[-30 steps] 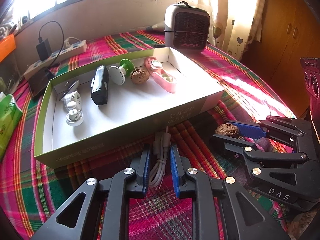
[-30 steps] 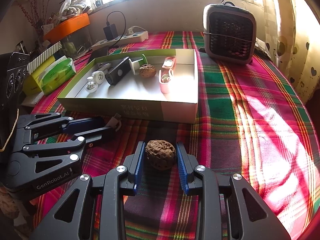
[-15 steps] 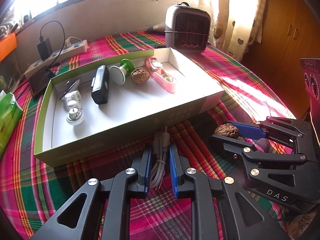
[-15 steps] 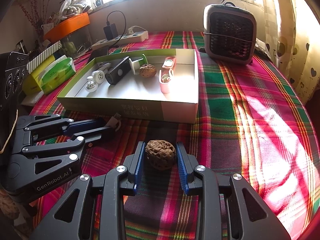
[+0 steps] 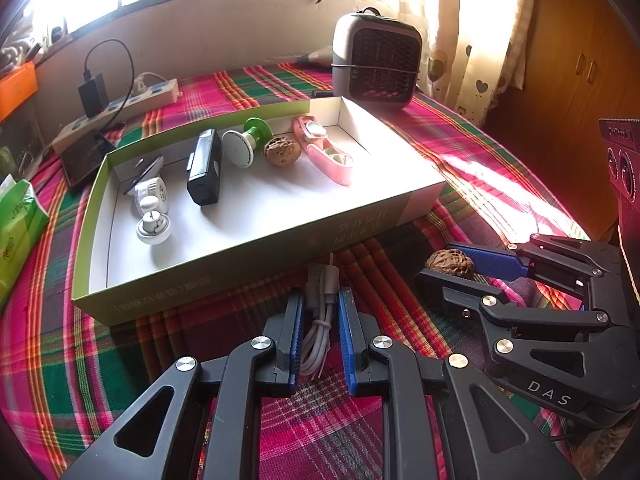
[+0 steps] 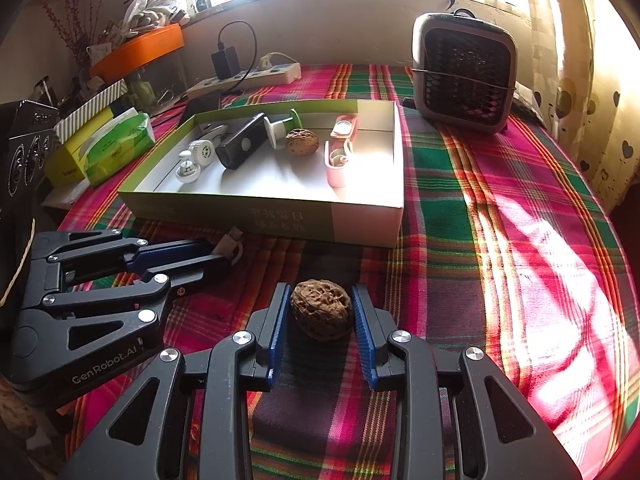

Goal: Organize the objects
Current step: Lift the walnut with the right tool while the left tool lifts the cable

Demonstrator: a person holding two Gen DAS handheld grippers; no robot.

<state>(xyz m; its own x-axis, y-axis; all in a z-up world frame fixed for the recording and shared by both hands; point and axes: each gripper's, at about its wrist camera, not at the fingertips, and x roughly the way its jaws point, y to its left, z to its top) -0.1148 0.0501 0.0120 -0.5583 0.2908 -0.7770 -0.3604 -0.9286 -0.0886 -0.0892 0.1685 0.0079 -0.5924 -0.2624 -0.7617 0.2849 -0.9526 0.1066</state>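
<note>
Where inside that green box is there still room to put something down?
The near half of the box floor is bare, as is its right corner beyond the pink case. The far side is crowded: plugs, black device, green-stemmed piece, walnut.

1. The left wrist view sits low over the plaid cloth (image 5: 460,152), looking forward along the left gripper (image 5: 319,320) toward the window wall, close to the box (image 5: 256,256).
2. The right wrist view looks the same way along the right gripper (image 6: 322,312), from further right.
3. Both share the box (image 6: 280,220), the heater (image 5: 376,60) (image 6: 464,72), the power strip (image 5: 120,108) (image 6: 248,78), and each other's gripper at the side: right gripper (image 5: 448,272), left gripper (image 6: 216,254).
</note>
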